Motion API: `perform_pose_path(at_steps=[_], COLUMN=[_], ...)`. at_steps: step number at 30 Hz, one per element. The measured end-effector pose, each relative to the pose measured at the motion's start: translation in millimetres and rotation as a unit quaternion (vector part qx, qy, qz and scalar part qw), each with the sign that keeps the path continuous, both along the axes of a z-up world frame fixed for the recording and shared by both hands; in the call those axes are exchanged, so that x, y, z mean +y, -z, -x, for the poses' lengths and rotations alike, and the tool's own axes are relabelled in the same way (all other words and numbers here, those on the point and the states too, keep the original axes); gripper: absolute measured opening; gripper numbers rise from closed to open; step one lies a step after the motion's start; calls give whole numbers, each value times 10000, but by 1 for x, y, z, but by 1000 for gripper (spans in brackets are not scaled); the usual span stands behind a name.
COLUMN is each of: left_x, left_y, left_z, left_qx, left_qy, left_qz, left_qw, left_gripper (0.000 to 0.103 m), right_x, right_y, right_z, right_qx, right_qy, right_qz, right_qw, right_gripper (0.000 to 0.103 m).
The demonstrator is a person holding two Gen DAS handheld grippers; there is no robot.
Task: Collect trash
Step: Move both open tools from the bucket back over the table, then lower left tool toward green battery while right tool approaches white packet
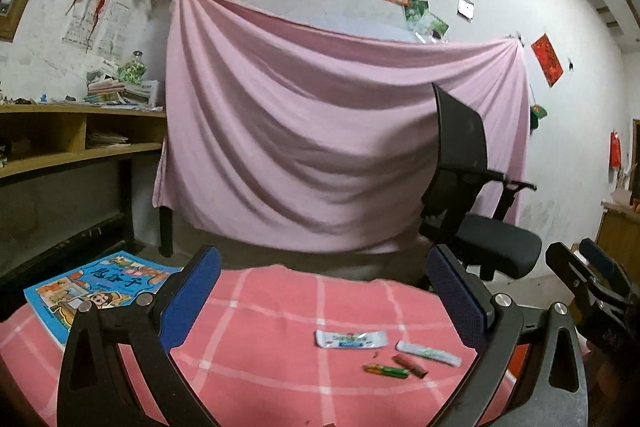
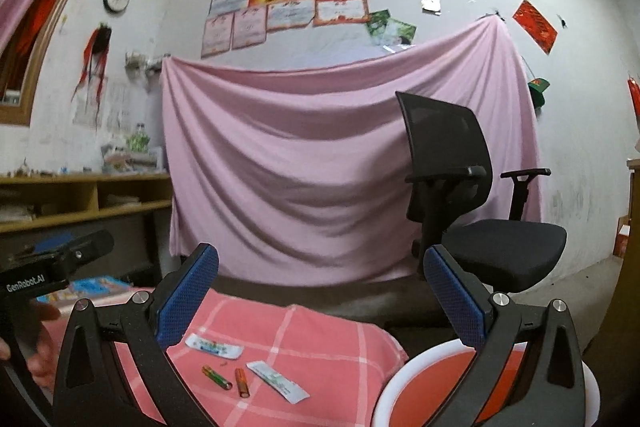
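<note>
Progress: as I judge it, nothing is collected yet; all four pieces of trash lie loose on the pink checked cloth (image 1: 256,339).
Left gripper (image 1: 324,297): my jaws stand wide apart with nothing between the blue pads.
Right gripper (image 2: 320,293): also spread wide and holding nothing.
Wrapper one (image 1: 351,339): white, in the lower middle of the left view; long axis runs nearly level across the frame.
Wrapper two (image 1: 428,353): white with green print, just right of the first; long axis slopes down toward the right.
Green piece (image 1: 386,370): below the wrappers in the left view; in the right view (image 2: 216,377) it looks like a small battery, though I can't be sure at this size. Long axis near level, tilted a little.
Brown piece (image 1: 410,365): just beside the green one, apart from it in the right view (image 2: 241,382), where it points almost straight up the frame.
Bin (image 2: 400,379): white rim, orange inside, lower right of the right view, beside the cloth; I take it as the place for the trash.
Left to do: pick up each piece and drop it in, by my judgement.
</note>
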State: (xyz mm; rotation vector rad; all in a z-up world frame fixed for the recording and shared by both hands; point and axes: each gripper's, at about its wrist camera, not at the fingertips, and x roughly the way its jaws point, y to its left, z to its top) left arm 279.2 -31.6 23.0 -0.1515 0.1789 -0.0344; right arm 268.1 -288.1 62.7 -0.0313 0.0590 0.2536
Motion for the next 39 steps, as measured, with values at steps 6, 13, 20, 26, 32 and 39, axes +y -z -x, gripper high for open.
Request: perform_pose_path(at_steps=[6,13,20,26,32,39], left_x=[-5,-23,-46,-48,-56,-68], left_y=[14,36,52,60,68,77], left_z=[-22,-44,-57,-69,-83,-97], left_qx=[695,1508,1988,2356,2776,3112], left_qy=[109,417,940,1244,1651,1916], left_qz=[-219,-428,-726,-616,-599,-746], left_qw=[9973,9867,9728,9619,9445,9278], left_gripper=[101,101,100,95,79,61], right_x=[-3,-3,5,15,21,19], right_y=[14,41,64,86,94,94], right_z=[-22,-57,-78,-89,-88,-92], right_qx=[692,1956,2831,3465,3538,3519], right_qy=[155,180,-362,-920,-1094,-1214], right_qz=[58,310,399,603,827,801], right_qw=[9975,9800,9576,9316,9252,9247], right_gripper=[103,100,64,45,41,20])
